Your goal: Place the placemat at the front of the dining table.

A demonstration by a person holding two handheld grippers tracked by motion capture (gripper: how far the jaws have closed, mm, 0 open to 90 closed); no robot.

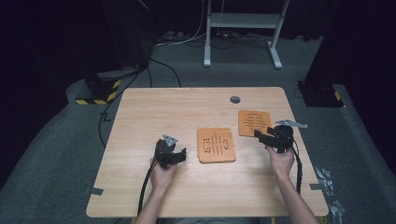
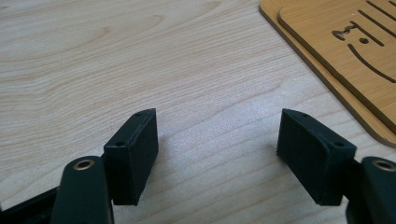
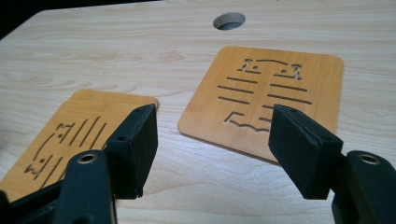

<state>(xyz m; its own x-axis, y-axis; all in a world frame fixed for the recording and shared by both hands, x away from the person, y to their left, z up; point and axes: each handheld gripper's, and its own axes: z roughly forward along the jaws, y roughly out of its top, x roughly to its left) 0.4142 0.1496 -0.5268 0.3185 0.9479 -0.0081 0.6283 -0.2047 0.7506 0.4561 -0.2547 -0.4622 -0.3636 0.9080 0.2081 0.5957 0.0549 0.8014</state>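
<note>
Two orange wooden coasters with cut-out slots lie on the pale wooden table (image 1: 154, 112). One is a stack of two coasters (image 1: 215, 145) at the table's middle; its corner is in the left gripper view's upper right (image 2: 355, 60). The single coaster (image 1: 254, 122) lies farther right and back. My left gripper (image 1: 180, 156) rests low on the table just left of the stack, jaws open over bare wood (image 2: 217, 149). My right gripper (image 1: 260, 136) hovers at the near edge of the single coaster (image 3: 264, 100), open with nothing between its pads (image 3: 212, 144); the stack (image 3: 70, 135) lies to its left.
A round cable hole (image 1: 235, 99) sits in the table's back right, also ahead of the right gripper (image 3: 229, 21). Beyond the table are a white desk frame (image 1: 243, 21), floor cables and a black-and-yellow striped base (image 1: 100, 91). Bare tabletop stretches left and toward the person.
</note>
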